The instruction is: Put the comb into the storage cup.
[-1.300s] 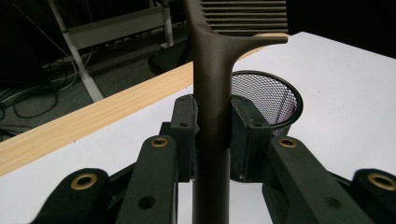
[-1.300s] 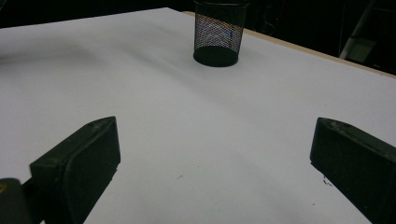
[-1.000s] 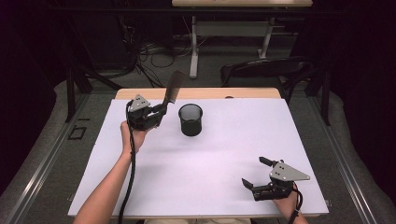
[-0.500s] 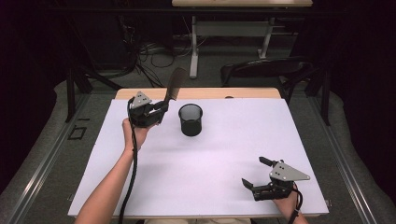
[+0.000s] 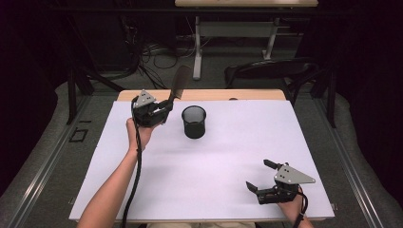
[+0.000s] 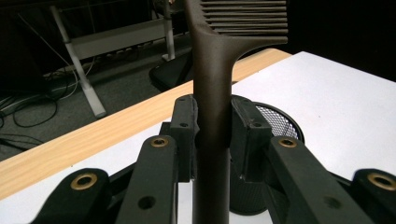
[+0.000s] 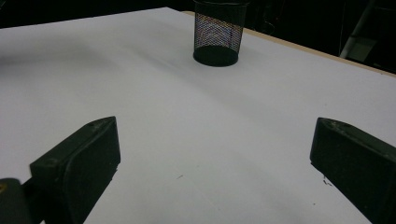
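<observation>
A dark brown comb [image 5: 178, 84] [image 6: 212, 84] points up and to the right, with my left gripper [image 5: 167, 105] [image 6: 212, 135] shut on its handle. It hangs over the table's back left, just left of a black mesh cup [image 5: 194, 121] [image 6: 275, 126] [image 7: 218, 32] that stands upright on the white table top [image 5: 214, 161]. My right gripper [image 5: 260, 176] [image 7: 212, 158] rests low near the front right corner, jaws wide apart with nothing between them.
A wooden strip [image 5: 209, 95] runs along the table's far edge. Beyond it are a black chair [image 5: 271, 71], desk legs [image 5: 197, 47] and loose cables [image 5: 157, 57] on the floor. A cable [image 5: 135, 175] trails from the left gripper along the forearm.
The left gripper with the comb has drifted slightly to the right, toward the mesh cup. The right gripper has stayed put.
</observation>
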Demonstrator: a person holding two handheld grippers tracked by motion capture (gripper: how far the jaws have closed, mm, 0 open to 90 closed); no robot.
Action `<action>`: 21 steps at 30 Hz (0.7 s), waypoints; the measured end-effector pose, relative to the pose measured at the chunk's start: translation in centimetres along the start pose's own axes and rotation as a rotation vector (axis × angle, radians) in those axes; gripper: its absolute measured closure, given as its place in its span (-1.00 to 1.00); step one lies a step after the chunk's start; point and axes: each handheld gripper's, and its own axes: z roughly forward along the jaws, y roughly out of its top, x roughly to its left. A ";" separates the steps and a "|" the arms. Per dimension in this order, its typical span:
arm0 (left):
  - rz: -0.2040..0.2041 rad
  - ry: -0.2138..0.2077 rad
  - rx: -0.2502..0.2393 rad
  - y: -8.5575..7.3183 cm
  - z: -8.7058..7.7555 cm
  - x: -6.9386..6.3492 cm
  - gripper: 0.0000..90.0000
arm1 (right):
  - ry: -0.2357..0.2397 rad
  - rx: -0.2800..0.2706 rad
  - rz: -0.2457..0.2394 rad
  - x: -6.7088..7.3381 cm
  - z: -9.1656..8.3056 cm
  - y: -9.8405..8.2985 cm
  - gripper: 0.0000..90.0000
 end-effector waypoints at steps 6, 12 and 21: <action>0.003 0.000 -0.009 0.5 0.2 -0.1 0.61 | 0.000 0.000 0.002 0.0 0.0 0.0 -0.97; -0.002 0.000 -0.018 0.7 0.4 -0.2 0.61 | 0.000 -0.001 0.000 0.0 0.0 0.0 -0.97; -0.002 -0.005 -0.026 1.1 0.8 -0.3 0.61 | -0.001 0.002 0.001 0.0 -0.1 0.0 -0.97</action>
